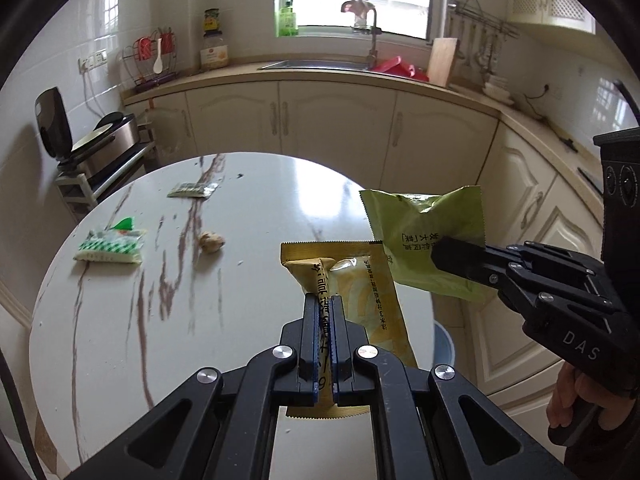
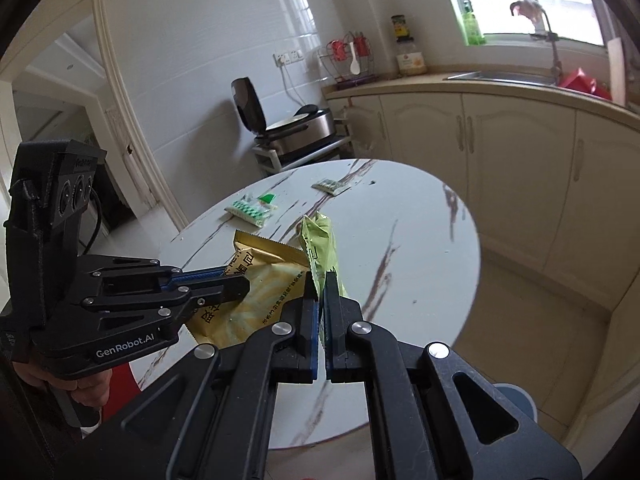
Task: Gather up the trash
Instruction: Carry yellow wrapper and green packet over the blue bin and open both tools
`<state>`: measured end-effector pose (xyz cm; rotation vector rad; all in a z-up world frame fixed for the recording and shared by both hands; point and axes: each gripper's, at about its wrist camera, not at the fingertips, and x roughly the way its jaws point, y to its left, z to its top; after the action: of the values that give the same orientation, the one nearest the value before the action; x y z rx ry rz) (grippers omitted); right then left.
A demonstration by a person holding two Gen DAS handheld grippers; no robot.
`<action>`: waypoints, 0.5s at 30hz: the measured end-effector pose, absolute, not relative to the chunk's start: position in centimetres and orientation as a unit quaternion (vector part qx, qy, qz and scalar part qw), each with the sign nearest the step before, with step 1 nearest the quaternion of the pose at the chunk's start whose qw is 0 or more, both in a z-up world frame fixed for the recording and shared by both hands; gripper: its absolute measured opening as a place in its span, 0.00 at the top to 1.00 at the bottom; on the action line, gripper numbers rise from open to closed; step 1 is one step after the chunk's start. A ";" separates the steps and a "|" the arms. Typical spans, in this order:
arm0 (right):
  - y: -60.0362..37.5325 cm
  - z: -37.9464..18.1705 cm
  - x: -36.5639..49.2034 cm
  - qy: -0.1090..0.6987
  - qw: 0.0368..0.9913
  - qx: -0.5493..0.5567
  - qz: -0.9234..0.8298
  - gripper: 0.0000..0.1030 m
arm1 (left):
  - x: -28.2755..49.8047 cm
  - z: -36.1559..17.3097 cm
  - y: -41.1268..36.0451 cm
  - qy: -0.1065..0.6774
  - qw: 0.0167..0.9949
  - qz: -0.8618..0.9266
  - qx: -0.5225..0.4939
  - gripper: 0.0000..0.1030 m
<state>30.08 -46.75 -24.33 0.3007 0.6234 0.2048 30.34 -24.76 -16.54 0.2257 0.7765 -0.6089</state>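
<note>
Your left gripper [image 1: 323,300] is closed on a yellow wrapper [image 1: 376,296]; the wrapper stands up between the two pads and hangs above the near edge of the round table [image 1: 120,340]. Your right gripper [image 2: 319,280] is closed too, and it holds a green wrapper [image 2: 322,240] by its edge, also lifted above the table. The two grippers are close together, the right one just to the right of the left one. Ahead of your left gripper and to its left, a green-white packet [image 1: 110,244] lies flat on the table. A crumpled ball [image 1: 211,242] lies near it, and a small packet [image 1: 192,190] lies farther ahead, near the far edge.
</note>
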 end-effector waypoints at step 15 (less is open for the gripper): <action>-65.2 -33.5 21.3 0.337 0.904 0.245 -0.096 0.97 | 29.0 -24.7 -49.4 0.410 0.795 -0.378 0.239 0.99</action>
<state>21.30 -65.19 -33.47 0.5055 0.6961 -0.1981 29.01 -49.43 -24.72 0.5140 0.8815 -0.8118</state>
